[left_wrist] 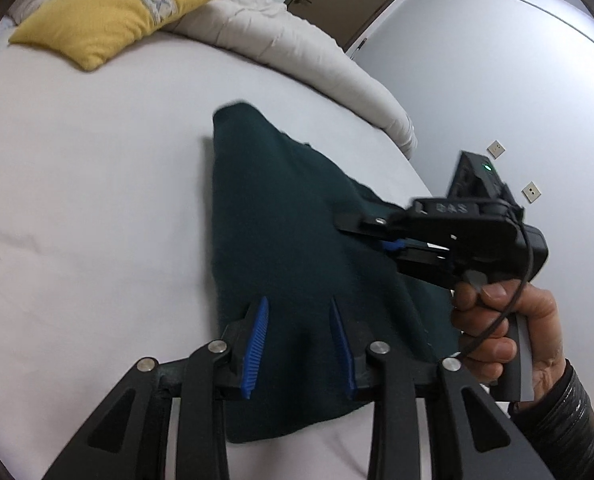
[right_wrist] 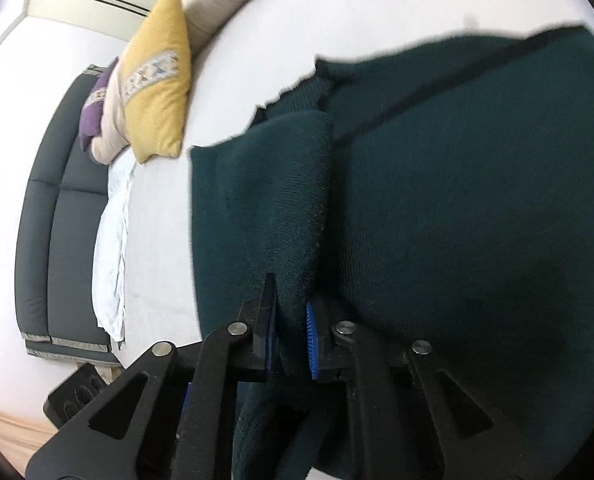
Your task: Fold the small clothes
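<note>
Dark green knit garment (right_wrist: pixel 457 200) cut off at right edge; folded layers hide bed beneath; outline motion-blurred.

Home bedroom; bed (left_wrist: pixel 77 168), yellow pillow (left_wrist: pixel 109 12), duvet (left_wrist: pixel 297 40).

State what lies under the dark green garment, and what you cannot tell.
The dark green garment lies on the white bedsheet, which shows around its edges. Whether anything else sits beneath is covered by the cloth. The right tongs pinch one fold.
</note>
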